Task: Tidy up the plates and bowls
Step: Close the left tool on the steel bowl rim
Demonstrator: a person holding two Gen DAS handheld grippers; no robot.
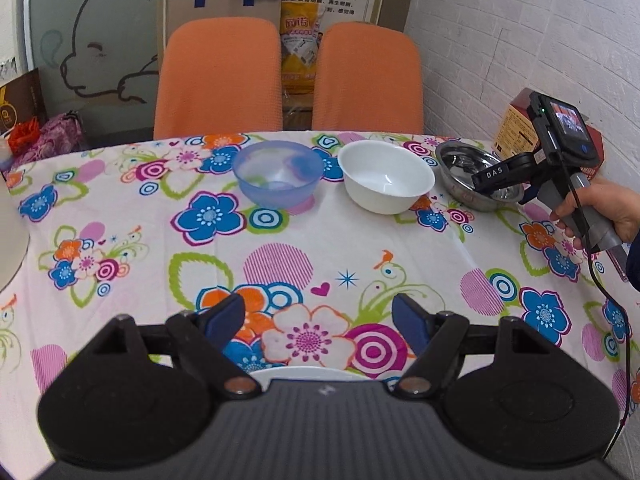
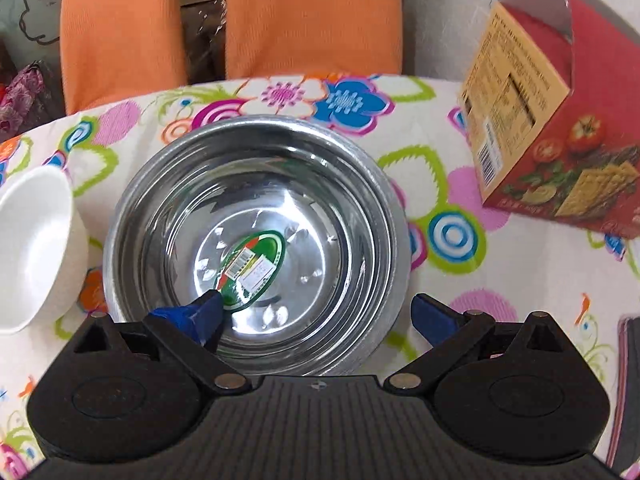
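Note:
Three bowls stand in a row at the far side of the flowered table: a translucent blue bowl (image 1: 278,174), a white bowl (image 1: 386,176) and a steel bowl (image 1: 460,160). My left gripper (image 1: 318,316) hovers open over the near part of the cloth, holding nothing, with a white plate rim (image 1: 304,374) just under it. A hand (image 1: 608,208) holds my right gripper (image 1: 496,180) at the steel bowl. In the right wrist view the right gripper (image 2: 320,316) is open, one finger inside the steel bowl (image 2: 320,184) and the other outside its near rim. A green sticker (image 2: 252,268) lies in the bowl's bottom.
A red cracker box (image 2: 560,140) stands right of the steel bowl, near the brick wall. The white bowl (image 2: 36,248) sits close to the steel bowl's left. Two orange chairs (image 1: 218,76) stand behind the table. A pale round object (image 1: 8,240) is at the left edge.

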